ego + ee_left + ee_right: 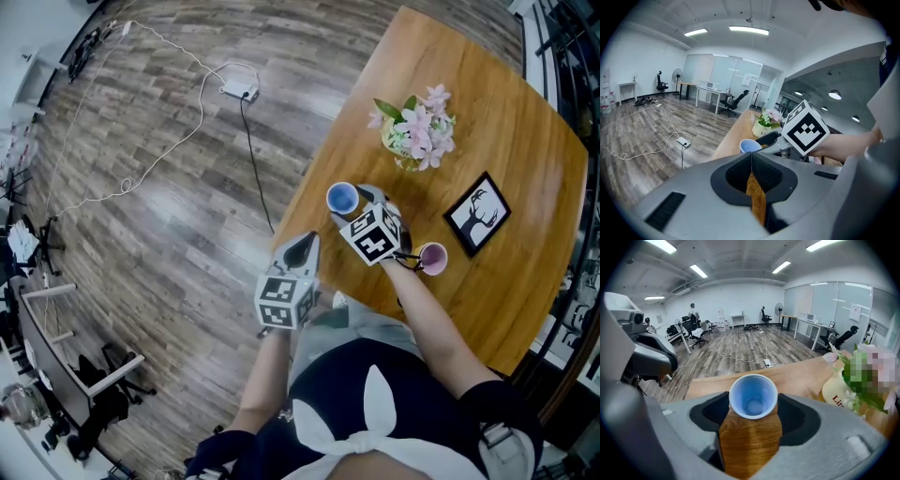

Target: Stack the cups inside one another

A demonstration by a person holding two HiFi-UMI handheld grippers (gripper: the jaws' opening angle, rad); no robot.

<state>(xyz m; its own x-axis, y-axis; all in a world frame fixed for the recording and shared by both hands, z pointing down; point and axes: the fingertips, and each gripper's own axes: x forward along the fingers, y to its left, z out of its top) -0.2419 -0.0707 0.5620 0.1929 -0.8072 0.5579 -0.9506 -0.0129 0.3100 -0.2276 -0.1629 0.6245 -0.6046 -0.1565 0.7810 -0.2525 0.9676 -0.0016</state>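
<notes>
Right gripper (753, 404) has its jaws spread wide, and the blue cup (753, 396) stands upright between their tips, mouth up and empty. Whether the pads touch its wall cannot be told. Left gripper (751, 158) is clenched with nothing in it, its pads meeting in a thin seam with only a sliver of tabletop showing beneath. The head view shows what neither gripper view does: a pink cup (433, 257) stands upright on the table (525, 141), well on the person's side of the vase of flowers (417, 131), close by the right wrist. In that view the blue cup lies near the vase, to its left and toward the person. A framed deer picture (477, 213) lies to the right of the vase, also on the person's side. The left gripper hangs off the table edge over the floor, farther from the vase than the right one. The left gripper view alone shows the right gripper's marker cube (805, 127) side-on, with the blue cup and vase beyond it. The table is warm polished wood with a curved edge. The wood-plank floor (141, 234) carries a white cable (159, 159) running to a power strip (239, 91), far to the left of the vase. Beyond are desks, office chairs, a standing fan, glass partitions and strip lights.
</notes>
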